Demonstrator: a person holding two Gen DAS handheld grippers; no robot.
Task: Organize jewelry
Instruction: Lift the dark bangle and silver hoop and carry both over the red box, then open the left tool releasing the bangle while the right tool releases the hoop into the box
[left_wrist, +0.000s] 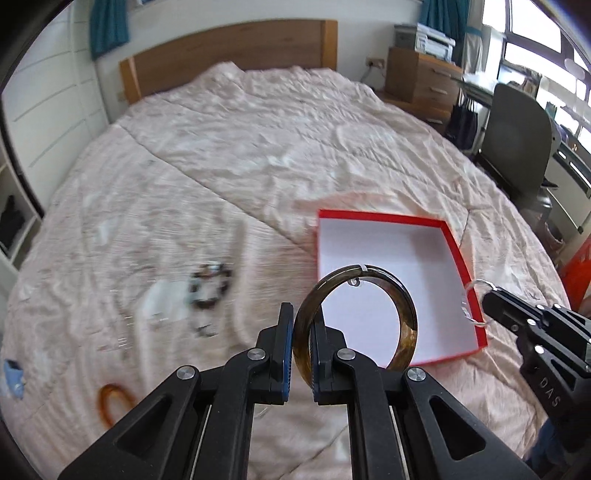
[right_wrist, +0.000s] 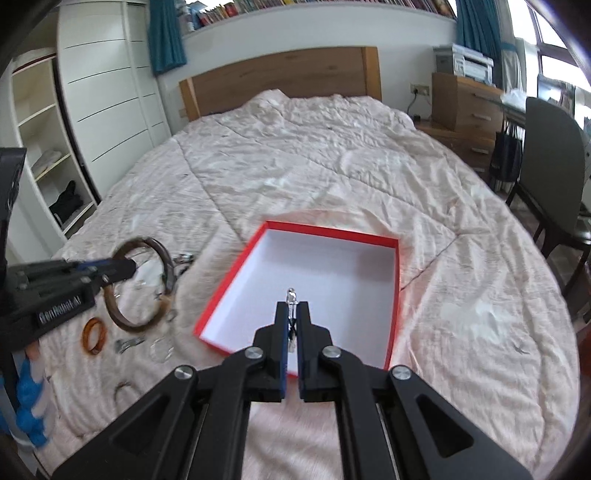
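Observation:
My left gripper (left_wrist: 302, 314) is shut on the rim of a dark brown translucent bangle (left_wrist: 406, 314), holding it upright just in front of the near left edge of a red box (left_wrist: 388, 251) with a white inside. The box lies open on the bed and holds nothing. My right gripper (right_wrist: 293, 310) is shut on a thin silvery clear ring (right_wrist: 291, 297), seen edge-on over the box's (right_wrist: 332, 266) near part. In the left wrist view the right gripper (left_wrist: 488, 297) comes in from the right with that ring (left_wrist: 476, 295) at the box's near right corner. In the right wrist view the left gripper (right_wrist: 129, 267) and bangle (right_wrist: 162, 266) are left of the box.
Loose jewelry lies on the pink quilt left of the box: an orange ring (right_wrist: 94, 334), a silver clip (right_wrist: 127, 343), a clear ring (right_wrist: 162, 349) and a blurred bead bracelet (left_wrist: 210, 288). A white wardrobe (right_wrist: 110, 92) stands left, a grey chair (right_wrist: 550, 166) and wooden drawers right.

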